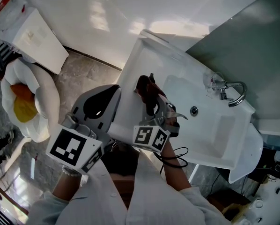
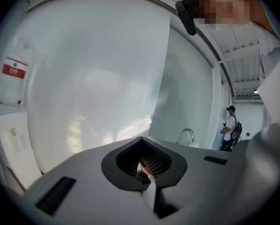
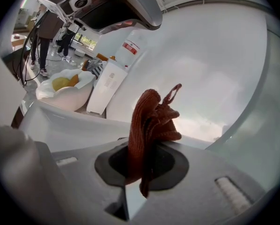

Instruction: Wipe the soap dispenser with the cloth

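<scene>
Rust-red knitted cloth (image 3: 151,121) stood bunched in the clamped jaws of the right hand-held gripper (image 1: 150,103), over the rim of the white ceramic sink (image 1: 130,74). Beside it, the left hand-held gripper (image 2: 147,172) was closed on nothing. Wiping looked not yet begun. No soap dispenser showed for certain, so the next move called for finding it. Print on the red label of the white plastic bottle (image 1: 3,6) was too small to read.

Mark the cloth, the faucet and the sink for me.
cloth (image 3: 151,125), right gripper view, its bunched middle.
faucet (image 1: 222,93), head view, body at the spout's base.
sink (image 1: 210,125), head view, bare basin floor.
</scene>
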The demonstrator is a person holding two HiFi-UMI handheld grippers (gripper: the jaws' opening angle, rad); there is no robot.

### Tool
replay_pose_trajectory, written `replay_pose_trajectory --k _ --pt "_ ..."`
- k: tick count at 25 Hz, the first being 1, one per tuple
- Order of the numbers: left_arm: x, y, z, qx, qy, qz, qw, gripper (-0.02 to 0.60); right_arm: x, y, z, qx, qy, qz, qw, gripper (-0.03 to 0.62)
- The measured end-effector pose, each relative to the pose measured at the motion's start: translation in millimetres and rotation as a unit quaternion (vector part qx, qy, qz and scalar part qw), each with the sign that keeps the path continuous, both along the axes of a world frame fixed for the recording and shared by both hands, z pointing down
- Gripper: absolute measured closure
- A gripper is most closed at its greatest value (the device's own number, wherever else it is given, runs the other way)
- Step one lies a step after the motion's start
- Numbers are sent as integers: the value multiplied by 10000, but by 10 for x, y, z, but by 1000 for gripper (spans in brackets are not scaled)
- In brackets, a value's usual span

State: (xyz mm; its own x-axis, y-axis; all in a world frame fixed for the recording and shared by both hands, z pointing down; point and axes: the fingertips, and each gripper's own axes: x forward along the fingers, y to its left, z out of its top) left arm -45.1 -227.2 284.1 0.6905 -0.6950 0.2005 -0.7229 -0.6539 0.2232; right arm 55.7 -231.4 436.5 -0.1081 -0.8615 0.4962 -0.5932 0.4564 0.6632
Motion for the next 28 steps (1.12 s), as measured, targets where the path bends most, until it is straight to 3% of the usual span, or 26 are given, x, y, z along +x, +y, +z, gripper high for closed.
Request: replay_pose_trajectory --k 14,28 --pt "-95 11 42 -27 -89 -175 9998 578 -145 80 566 -554 239 -361 9975 539" --pt "-251 83 48 -45 -115 -386 9992 577 -244 112 696 -616 382 -415 9965 539"
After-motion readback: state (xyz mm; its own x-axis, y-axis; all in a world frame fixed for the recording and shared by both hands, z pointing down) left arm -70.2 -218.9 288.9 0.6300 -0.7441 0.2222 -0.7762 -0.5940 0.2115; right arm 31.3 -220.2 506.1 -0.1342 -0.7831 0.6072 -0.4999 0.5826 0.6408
